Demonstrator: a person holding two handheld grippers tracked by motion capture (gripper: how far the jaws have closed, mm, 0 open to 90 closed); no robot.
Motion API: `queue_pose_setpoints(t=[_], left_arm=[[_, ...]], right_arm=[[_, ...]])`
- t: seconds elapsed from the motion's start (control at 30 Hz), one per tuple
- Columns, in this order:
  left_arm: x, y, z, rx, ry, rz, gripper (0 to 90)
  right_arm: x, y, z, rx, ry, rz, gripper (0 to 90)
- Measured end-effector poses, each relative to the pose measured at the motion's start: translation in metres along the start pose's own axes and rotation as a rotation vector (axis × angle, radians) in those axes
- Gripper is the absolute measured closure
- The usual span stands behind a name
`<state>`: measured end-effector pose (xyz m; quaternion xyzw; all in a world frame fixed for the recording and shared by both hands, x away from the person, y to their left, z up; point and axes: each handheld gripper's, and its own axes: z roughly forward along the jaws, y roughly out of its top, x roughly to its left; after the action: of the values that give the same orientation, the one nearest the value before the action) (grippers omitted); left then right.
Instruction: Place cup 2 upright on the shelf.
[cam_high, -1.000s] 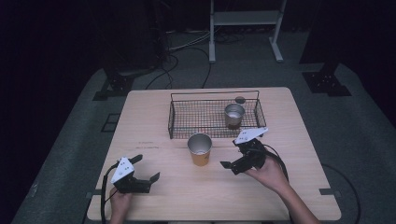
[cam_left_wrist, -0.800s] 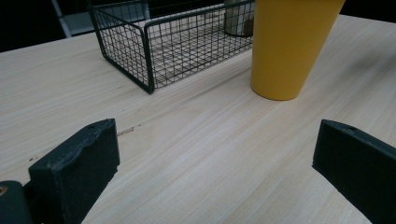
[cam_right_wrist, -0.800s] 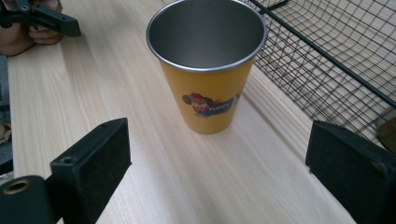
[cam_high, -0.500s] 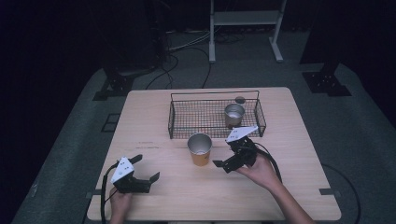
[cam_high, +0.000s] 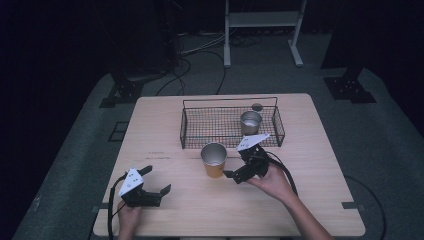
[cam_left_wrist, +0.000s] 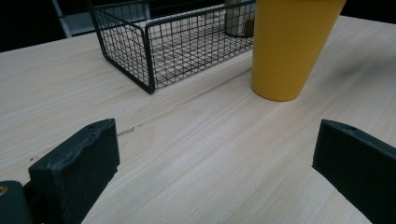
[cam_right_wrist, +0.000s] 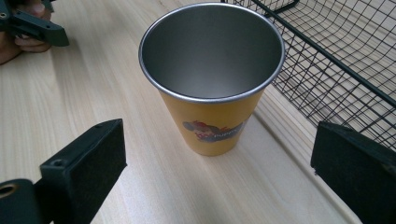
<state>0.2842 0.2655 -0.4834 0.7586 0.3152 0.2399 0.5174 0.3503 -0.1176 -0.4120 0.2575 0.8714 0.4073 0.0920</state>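
A yellow cup (cam_high: 214, 160) with a steel inside stands upright on the wooden table (cam_high: 310, 200), just in front of a black wire basket (cam_high: 200, 131). My right gripper (cam_high: 234, 164) is right of the cup and points at it. Its jaws have just been opening and stand wide, with nothing between them. In the right gripper view the cup (cam_right_wrist: 212, 93) is a little ahead of the gripper (cam_right_wrist: 215, 177), its printed side facing me. My left gripper (cam_high: 157, 180) rests open near the front left, with the cup (cam_left_wrist: 289, 46) farther off.
A small steel cup (cam_high: 250, 122) stands inside the basket at its right end. The basket (cam_right_wrist: 336, 51) runs close along the yellow cup's far side. A hand with the left gripper (cam_right_wrist: 28, 23) is at the top left of the right gripper view.
My right gripper has moved left, closer to the yellow cup, and its jaws have spread wider. The left gripper has not moved.
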Motion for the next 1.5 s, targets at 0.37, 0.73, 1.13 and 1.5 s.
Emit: queue_pose_setpoints(t=[0.37,0.73,1.13,1.5], left_arm=[[0.0,0.0,0.0,0.001,0.0,0.003,0.0],[0.0,0.0,0.0,-0.002,-0.001,0.002,0.0],[0.0,0.0,0.0,-0.001,-0.001,0.002,0.0],[0.0,0.0,0.0,-0.001,-0.001,0.005,0.0]], right_arm=[[0.006,0.003,0.017,-0.005,-0.009,-0.006,1.3],[0.006,0.003,0.03,-0.009,-0.008,-0.003,1.3],[0.002,0.002,0.045,-0.01,-0.009,0.014,1.3],[0.005,0.008,0.053,-0.011,-0.021,-0.002,1.3]])
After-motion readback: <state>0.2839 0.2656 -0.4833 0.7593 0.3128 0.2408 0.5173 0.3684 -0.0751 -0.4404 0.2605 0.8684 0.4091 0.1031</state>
